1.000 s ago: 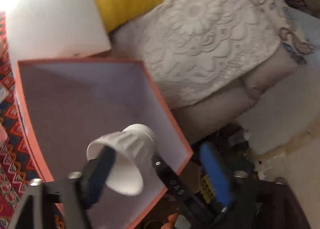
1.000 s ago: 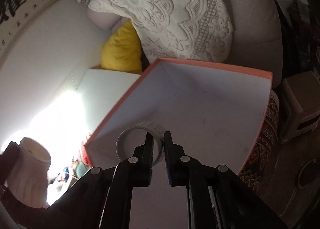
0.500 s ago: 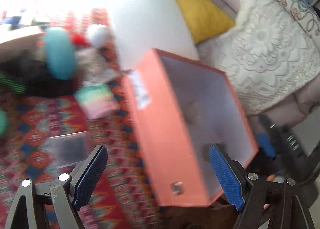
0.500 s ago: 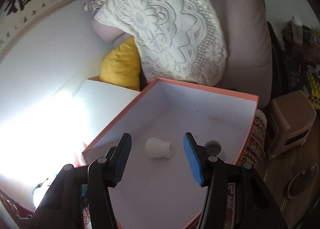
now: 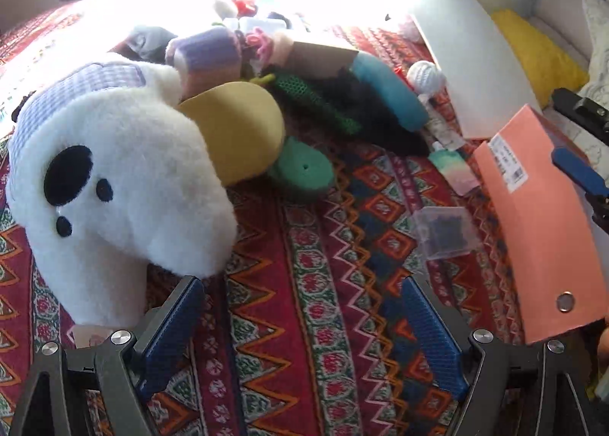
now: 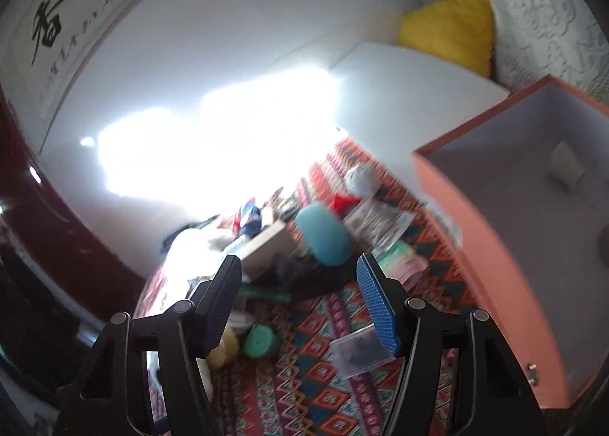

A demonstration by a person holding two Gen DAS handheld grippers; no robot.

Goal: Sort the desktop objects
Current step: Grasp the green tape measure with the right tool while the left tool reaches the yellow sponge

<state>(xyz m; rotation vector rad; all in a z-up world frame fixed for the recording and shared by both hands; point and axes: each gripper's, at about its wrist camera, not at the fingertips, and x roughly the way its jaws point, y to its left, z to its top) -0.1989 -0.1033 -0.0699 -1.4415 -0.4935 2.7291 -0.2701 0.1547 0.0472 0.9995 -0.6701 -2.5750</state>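
Observation:
An orange box [image 5: 540,215] [image 6: 495,261] with a white inside stands at the right of a patterned cloth [image 5: 304,283]. A white cup [image 6: 565,165] lies inside it. A heap of objects lies on the cloth: a big white plush toy [image 5: 121,177], a yellow pad [image 5: 236,127], a green roll [image 5: 304,169] [image 6: 260,340], a teal case [image 5: 388,93] [image 6: 323,234], and a clear plastic case [image 5: 443,232] [image 6: 356,354]. My left gripper [image 5: 300,337] is open and empty above the cloth. My right gripper [image 6: 300,306] is open and empty left of the box.
A white board [image 5: 472,66] [image 6: 411,93] leans behind the box, with a yellow cushion [image 5: 536,51] [image 6: 449,28] and a lace-covered sofa [image 6: 533,9] beyond. Strong glare washes out the far side. A white yarn ball [image 5: 426,74] and a cardboard piece [image 5: 316,55] lie in the heap.
Both grippers opened and dropped their items into the box: the left its white cup, the right a ring-like piece. Both then swung left, away from the box toward the heap.

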